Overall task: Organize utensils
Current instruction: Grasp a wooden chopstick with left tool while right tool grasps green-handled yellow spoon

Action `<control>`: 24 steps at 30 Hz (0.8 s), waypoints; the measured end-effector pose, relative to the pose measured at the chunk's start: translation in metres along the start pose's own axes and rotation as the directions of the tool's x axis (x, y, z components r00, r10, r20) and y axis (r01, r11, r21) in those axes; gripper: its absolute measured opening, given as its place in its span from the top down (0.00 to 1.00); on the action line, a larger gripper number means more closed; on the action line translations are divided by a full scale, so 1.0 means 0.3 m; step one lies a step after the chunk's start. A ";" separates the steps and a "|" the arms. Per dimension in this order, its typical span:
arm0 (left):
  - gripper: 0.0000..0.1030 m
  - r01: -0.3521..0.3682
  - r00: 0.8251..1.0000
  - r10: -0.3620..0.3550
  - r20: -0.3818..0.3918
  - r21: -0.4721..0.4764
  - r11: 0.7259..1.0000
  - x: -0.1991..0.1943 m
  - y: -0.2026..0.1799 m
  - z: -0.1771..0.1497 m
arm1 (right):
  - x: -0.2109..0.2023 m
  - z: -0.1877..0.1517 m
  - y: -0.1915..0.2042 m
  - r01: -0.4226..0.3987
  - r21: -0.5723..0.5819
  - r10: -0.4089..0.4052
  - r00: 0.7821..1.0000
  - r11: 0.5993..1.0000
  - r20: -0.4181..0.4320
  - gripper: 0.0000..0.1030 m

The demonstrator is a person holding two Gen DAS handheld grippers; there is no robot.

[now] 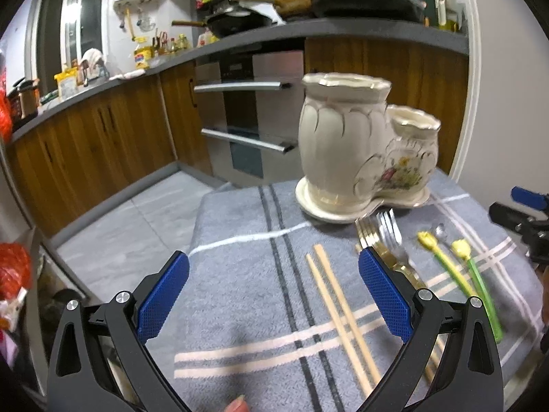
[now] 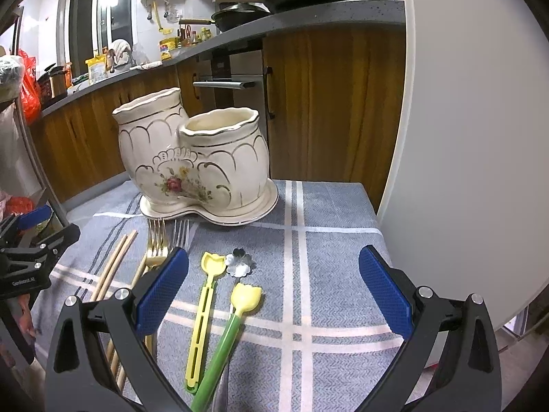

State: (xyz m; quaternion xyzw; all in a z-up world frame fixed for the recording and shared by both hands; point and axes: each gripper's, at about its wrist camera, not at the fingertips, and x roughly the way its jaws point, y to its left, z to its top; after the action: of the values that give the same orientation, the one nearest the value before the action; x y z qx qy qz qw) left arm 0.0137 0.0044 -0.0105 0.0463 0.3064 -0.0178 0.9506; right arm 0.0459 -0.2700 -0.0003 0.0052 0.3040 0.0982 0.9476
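Observation:
A cream ceramic utensil holder [image 1: 346,144] [image 2: 206,161] with a tall and a short pot stands at the far end of the blue-grey striped cloth [image 1: 247,274] [image 2: 329,261]. Before it lie a pair of wooden chopsticks [image 1: 339,312] [image 2: 115,261], a gold fork [image 1: 369,233] [image 2: 157,240], a silver fork [image 1: 389,230] [image 2: 180,231], two yellow-headed plastic utensils [image 1: 435,250] [image 2: 206,305] [image 2: 236,312] and a small flower-shaped metal spoon [image 2: 239,261]. My left gripper [image 1: 272,292] hovers open over the chopsticks. My right gripper [image 2: 272,292] hovers open above the cloth, right of the plastic utensils. Both are empty.
Wooden kitchen cabinets [image 1: 103,137], an oven [image 1: 254,113] and a grey worktop with pans [image 1: 360,3] run behind the table. A white wall or door [image 2: 473,137] stands close on the right. Red bags [image 1: 13,267] sit at the left. The cloth's left edge drops to the tiled floor [image 1: 144,219].

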 end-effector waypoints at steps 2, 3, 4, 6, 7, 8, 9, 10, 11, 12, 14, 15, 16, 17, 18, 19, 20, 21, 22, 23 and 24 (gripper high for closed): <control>0.05 -0.017 0.998 0.016 -0.060 -0.010 1.000 0.030 0.006 -0.014 | 0.007 -0.006 -0.007 -0.007 0.000 0.007 1.000 1.000 -0.016 0.05; 0.05 -0.005 0.997 0.003 -0.075 -0.017 1.000 0.040 0.010 -0.019 | 0.014 -0.011 -0.013 -0.008 0.003 0.008 0.999 1.000 -0.032 0.05; 0.05 0.025 0.995 -0.027 -0.098 -0.022 0.999 0.051 0.013 -0.022 | 0.023 -0.019 -0.020 -0.009 0.005 0.009 0.999 1.000 -0.052 0.05; 0.05 0.066 0.990 -0.069 -0.122 -0.026 0.997 0.058 0.016 -0.027 | 0.041 -0.038 -0.031 -0.024 0.008 0.024 0.996 1.000 -0.089 0.05; 0.05 0.076 0.989 -0.079 -0.124 -0.024 0.997 0.059 0.015 -0.031 | 0.051 -0.049 -0.037 -0.038 0.013 0.039 0.993 0.999 -0.114 0.05; 0.05 0.078 0.989 -0.080 -0.124 -0.018 0.997 0.059 0.014 -0.038 | 0.060 -0.060 -0.039 -0.055 0.015 0.056 0.989 0.998 -0.134 0.05; 0.05 0.077 0.989 -0.076 -0.128 -0.003 0.997 0.061 0.007 -0.043 | 0.068 -0.070 -0.036 -0.069 0.012 0.070 0.986 0.998 -0.151 0.06; 0.05 0.077 0.988 -0.075 -0.134 0.010 0.997 0.064 0.002 -0.048 | 0.076 -0.081 -0.030 -0.084 0.011 0.085 0.982 0.996 -0.171 0.11; 0.05 0.079 0.987 -0.077 -0.138 0.012 0.997 0.066 -0.001 -0.054 | 0.082 -0.089 -0.025 -0.102 0.016 0.103 0.977 0.995 -0.187 0.16; 0.05 0.087 0.986 -0.084 -0.146 0.013 0.996 0.070 -0.003 -0.059 | 0.087 -0.098 -0.020 -0.124 0.026 0.127 0.972 0.992 -0.198 0.18; 0.07 0.101 0.983 -0.098 -0.154 0.011 0.995 0.070 -0.005 -0.065 | 0.096 -0.108 -0.010 -0.167 0.043 0.172 0.959 0.985 -0.223 0.33; 0.07 0.107 0.982 -0.104 -0.158 0.010 0.994 0.070 -0.007 -0.066 | 0.099 -0.111 -0.005 -0.179 0.051 0.186 0.955 0.983 -0.230 0.36; 0.10 0.112 0.981 -0.109 -0.159 0.013 0.994 0.068 -0.010 -0.068 | 0.100 -0.113 0.000 -0.189 0.051 0.196 0.952 0.981 -0.236 0.41; 0.13 0.116 0.981 -0.113 -0.161 0.015 0.993 0.070 -0.012 -0.067 | 0.100 -0.114 0.003 -0.192 0.048 0.198 0.950 0.980 -0.240 0.45; 0.20 0.125 0.978 -0.121 -0.168 0.016 0.992 0.072 -0.016 -0.069 | 0.100 -0.115 0.008 -0.193 0.043 0.197 0.950 0.980 -0.244 0.48; 0.27 0.136 0.975 -0.131 -0.177 0.015 0.991 0.075 -0.018 -0.071 | 0.101 -0.118 0.014 -0.190 0.036 0.193 0.949 0.981 -0.248 0.52; 0.30 0.143 0.973 -0.138 -0.183 0.015 0.990 0.078 -0.019 -0.072 | 0.100 -0.118 0.015 -0.187 0.031 0.188 0.950 0.982 -0.248 0.61; 0.35 0.153 0.969 -0.147 -0.197 0.016 0.988 0.083 -0.024 -0.076 | 0.101 -0.118 0.016 -0.185 0.031 0.187 0.950 0.982 -0.249 0.64; 0.39 0.159 0.967 -0.152 -0.203 0.019 0.987 0.085 -0.028 -0.078 | 0.100 -0.119 0.019 -0.186 0.030 0.188 0.950 0.982 -0.248 0.70; 0.41 0.167 0.965 -0.159 -0.210 0.023 0.986 0.086 -0.032 -0.080 | 0.102 -0.119 0.020 -0.189 0.028 0.190 0.950 0.982 -0.250 0.77; 0.44 0.178 0.961 -0.168 -0.219 0.030 0.984 0.087 -0.040 -0.083 | 0.104 -0.120 0.023 -0.191 0.025 0.191 0.949 0.981 -0.252 0.79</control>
State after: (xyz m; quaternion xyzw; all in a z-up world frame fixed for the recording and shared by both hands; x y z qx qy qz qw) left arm 0.0198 -0.0052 -0.0468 0.0443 0.4097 -0.1032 0.9053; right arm 0.0487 -0.2593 -0.0470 0.0221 0.4204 0.1890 0.8871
